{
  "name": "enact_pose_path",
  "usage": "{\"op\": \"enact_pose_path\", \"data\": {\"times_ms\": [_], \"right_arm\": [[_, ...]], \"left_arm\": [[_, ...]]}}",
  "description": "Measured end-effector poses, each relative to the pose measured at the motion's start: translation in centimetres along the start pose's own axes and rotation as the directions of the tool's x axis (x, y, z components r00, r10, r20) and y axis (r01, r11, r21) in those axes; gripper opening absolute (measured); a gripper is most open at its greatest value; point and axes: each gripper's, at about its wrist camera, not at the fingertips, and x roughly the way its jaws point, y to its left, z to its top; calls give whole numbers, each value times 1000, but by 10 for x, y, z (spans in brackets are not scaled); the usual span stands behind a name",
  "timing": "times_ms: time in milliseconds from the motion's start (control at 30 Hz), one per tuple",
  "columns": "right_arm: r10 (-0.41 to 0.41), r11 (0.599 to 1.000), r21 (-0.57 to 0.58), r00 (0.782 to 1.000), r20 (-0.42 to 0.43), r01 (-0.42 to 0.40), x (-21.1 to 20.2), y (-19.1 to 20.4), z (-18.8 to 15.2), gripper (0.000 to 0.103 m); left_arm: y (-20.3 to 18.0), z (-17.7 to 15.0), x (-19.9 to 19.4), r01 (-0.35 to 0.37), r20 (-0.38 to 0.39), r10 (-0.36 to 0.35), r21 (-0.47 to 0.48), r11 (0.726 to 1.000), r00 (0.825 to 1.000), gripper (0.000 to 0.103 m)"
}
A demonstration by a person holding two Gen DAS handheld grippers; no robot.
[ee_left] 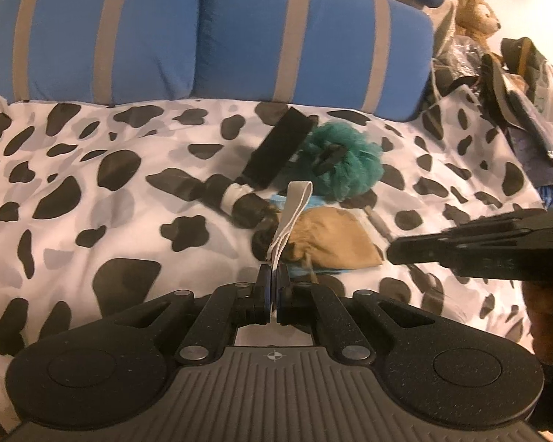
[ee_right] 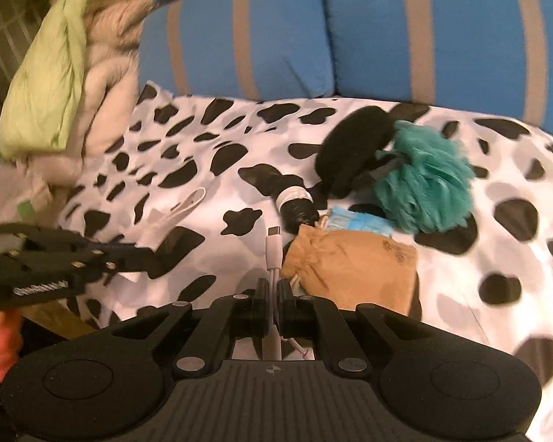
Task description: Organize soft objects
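My left gripper (ee_left: 274, 274) is shut on a white cable; a folded loop of it (ee_left: 290, 213) stands up past the fingertips. In the right wrist view my right gripper (ee_right: 274, 287) is shut on the same kind of white cable, its USB-C plug (ee_right: 274, 245) poking out ahead. Just beyond both grippers, on the cow-print duvet (ee_left: 92, 191), lie a tan drawstring pouch (ee_right: 354, 269), a blue packet (ee_right: 361, 223), a teal bath pouf (ee_right: 424, 180), a black fuzzy pad (ee_right: 354, 151) and a dark bundle with a white band (ee_right: 295, 202). The right gripper (ee_left: 398, 252) enters the left wrist view from the right.
Two blue pillows with grey stripes (ee_left: 210, 37) lie across the back. A teddy bear (ee_left: 477, 13) and a heap of bags (ee_left: 512, 84) sit at the far right. Green and cream bedding (ee_right: 55, 66) is piled on the left. The left gripper (ee_right: 155, 258) shows low on the left.
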Motion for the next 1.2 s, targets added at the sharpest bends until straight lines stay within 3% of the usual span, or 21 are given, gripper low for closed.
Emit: {"op": "enact_pose_path", "data": {"times_ms": [200, 467, 700, 967, 1200], "right_arm": [[-21, 997, 72, 1000, -7, 22, -25, -11, -25, 7], [-67, 996, 58, 997, -40, 70, -45, -5, -59, 7], [-117, 991, 60, 991, -68, 121, -63, 0, -85, 7], [-137, 989, 45, 983, -123, 144, -73, 13, -117, 7], [-149, 987, 31, 970, -194, 157, -71, 29, -139, 7]], "left_arm": [[-13, -8, -5, 21, 14, -21, 18, 1000, 1000, 3], [-34, -32, -14, 66, -20, -65, 60, 996, 998, 3], [-51, -58, -25, 61, -52, -56, 104, 993, 997, 3], [-68, -91, -31, 84, -142, -60, 165, 983, 988, 3], [-71, -113, -36, 107, -224, -72, 147, 983, 972, 3]]}}
